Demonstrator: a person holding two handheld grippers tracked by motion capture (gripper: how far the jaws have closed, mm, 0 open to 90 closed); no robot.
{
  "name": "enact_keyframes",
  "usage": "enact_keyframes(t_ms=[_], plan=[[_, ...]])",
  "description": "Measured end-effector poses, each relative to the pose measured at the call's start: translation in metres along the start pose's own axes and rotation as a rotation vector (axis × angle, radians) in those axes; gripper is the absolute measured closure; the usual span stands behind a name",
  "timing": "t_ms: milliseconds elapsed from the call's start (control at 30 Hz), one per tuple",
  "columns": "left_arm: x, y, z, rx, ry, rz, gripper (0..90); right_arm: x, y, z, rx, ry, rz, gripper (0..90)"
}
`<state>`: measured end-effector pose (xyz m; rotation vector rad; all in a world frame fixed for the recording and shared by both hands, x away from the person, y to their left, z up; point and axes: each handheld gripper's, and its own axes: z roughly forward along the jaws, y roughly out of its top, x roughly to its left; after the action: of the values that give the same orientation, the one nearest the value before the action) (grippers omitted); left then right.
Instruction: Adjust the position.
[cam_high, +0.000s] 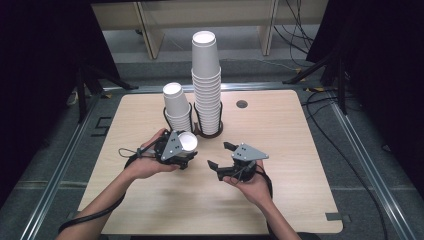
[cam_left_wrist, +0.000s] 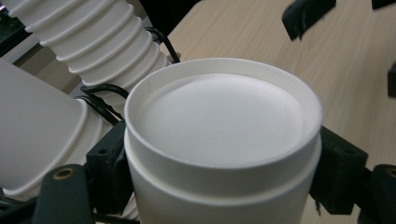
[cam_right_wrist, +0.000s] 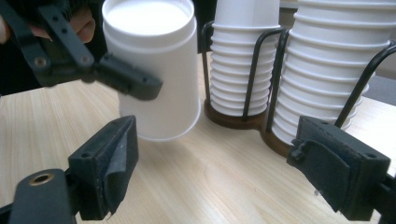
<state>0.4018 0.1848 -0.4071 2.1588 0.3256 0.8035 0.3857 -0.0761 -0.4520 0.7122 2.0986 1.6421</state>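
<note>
My left hand-held gripper (cam_high: 186, 151) is clamped on a plain white paper cup (cam_high: 188, 142), upside down, just above the counter (cam_high: 280, 200) beside two racked cup stacks (cam_high: 206, 80). My right hand-held gripper (cam_high: 220, 156) stands apart, empty.

Matt white paper, pale wood grain, black plastic and wire

The upside-down white paper cup (cam_right_wrist: 154, 70) looks matt and smooth, with a rolled rim; the two stacks of white paper cups (cam_high: 206, 85) show ribbed edges. The pale wooden table (cam_high: 300, 165) has fine grain and a low sheen. The black wire cup holder (cam_right_wrist: 261, 70) looks like thin glossy metal on a dark brown base. The right gripper (cam_high: 220, 155) is matt black plastic with rough, worn pads.
</note>
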Motion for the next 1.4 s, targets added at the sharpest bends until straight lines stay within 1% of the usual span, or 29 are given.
enact_keyframes(t_ms=[33,67,100,167,200,233,267,367,400,433,467,500,533,600,633,667,700,733,833,867,933,967,1067,1100,1133,1200,1333,1367,1400], plan=[[0.000,0.001,0.000,0.006,-0.013,0.015,22.2,0.000,0.001,0.000,-0.011,-0.001,0.001,15.4],[0.001,0.001,-0.002,0.029,-0.030,0.046,22.2,0.001,0.002,-0.001,0.006,0.011,0.030,15.4],[0.001,0.002,-0.002,0.040,-0.046,0.065,22.2,0.000,0.003,-0.002,0.003,0.004,0.019,15.5],[0.002,0.003,-0.002,0.070,-0.067,0.111,22.1,0.001,0.005,-0.003,-0.008,0.001,0.041,15.5],[0.001,0.003,-0.002,0.088,-0.074,0.129,22.1,-0.001,0.007,-0.004,-0.017,-0.004,0.017,15.6],[0.001,0.003,-0.002,0.105,-0.082,0.146,22.1,-0.001,0.009,-0.003,-0.034,0.021,0.040,15.6],[0.000,0.003,-0.001,0.121,-0.090,0.161,22.1,0.001,0.015,-0.004,-0.035,0.026,0.067,15.8],[-0.003,0.004,0.003,0.151,-0.104,0.190,22.1,0.002,0.022,-0.003,-0.047,0.051,0.072,16.0],[-0.004,0.004,0.004,0.153,-0.102,0.195,22.1,0.002,0.026,-0.002,-0.060,0.059,0.057,16.5],[-0.004,0.005,0.005,0.161,-0.105,0.199,22.1,0.004,0.030,0.000,-0.053,0.072,0.079,16.9],[-0.005,0.005,0.006,0.156,-0.104,0.200,22.2,0.005,0.036,0.005,-0.070,0.080,0.044,17.3],[-0.005,0.006,0.006,0.168,-0.112,0.205,22.2,0.005,0.036,0.005,-0.070,0.080,0.044,17.3],[-0.006,0.007,0.007,0.161,-0.112,0.203,22.1,0.008,0.041,0.010,-0.038,0.085,0.034,17.7],[-0.007,0.008,0.007,0.167,-0.116,0.209,22.1,0.008,0.042,0.014,-0.041,0.087,0.016,17.7],[-0.007,0.008,0.008,0.170,-0.119,0.210,22.1,0.010,0.042,0.017,-0.021,0.102,0.027,17.8],[-0.007,0.009,0.008,0.169,-0.122,0.211,22.1,0.009,0.042,0.019,-0.012,0.091,0.009,17.9],[-0.007,0.009,0.008,0.171,-0.122,0.213,22.1,0.011,0.041,0.022,-0.010,0.101,0.029,17.9],[-0.008,0.009,0.008,0.169,-0.122,0.212,22.1,0.011,0.041,0.024,0.004,0.103,0.010,17.9],[-0.008,0.010,0.008,0.173,-0.127,0.213,22.1,0.013,0.039,0.030,0.017,0.127,0.032,17.9],[-0.008,0.010,0.009,0.170,-0.125,0.210,22.1,0.013,0.039,0.032,0.006,0.121,0.027,17.9],[-0.008,0.010,0.009,0.165,-0.123,0.208,22.1,0.015,0.039,0.034,0.030,0.121,0.034,17.8],[-0.008,0.010,0.010,0.161,-0.122,0.209,22.1,0.015,0.039,0.035,0.029,0.125,0.018,17.9],[-0.008,0.011,0.010,0.169,-0.126,0.211,22.1,0.017,0.040,0.039,0.027,0.146,0.036,17.9],[-0.009,0.011,0.010,0.168,-0.127,0.211,22.1,0.017,0.041,0.040,0.023,0.138,0.024,18.0],[-0.009,0.012,0.010,0.168,-0.127,0.211,22.1,0.019,0.041,0.041,0.030,0.129,0.043,18.1],[-0.009,0.012,0.011,0.167,-0.127,0.213,22.1,0.017,0.040,0.044,0.040,0.138,0.018,18.3],[-0.010,0.012,0.011,0.161,-0.126,0.214,22.0,0.018,0.039,0.045,0.042,0.138,0.019,19.2],[-0.010,0.012,0.011,0.162,-0.128,0.214,22.1,0.020,0.038,0.046,0.049,0.153,0.042,19.5],[-0.010,0.012,0.011,0.163,-0.129,0.215,22.1,0.020,0.038,0.045,0.063,0.145,0.041,19.8]])
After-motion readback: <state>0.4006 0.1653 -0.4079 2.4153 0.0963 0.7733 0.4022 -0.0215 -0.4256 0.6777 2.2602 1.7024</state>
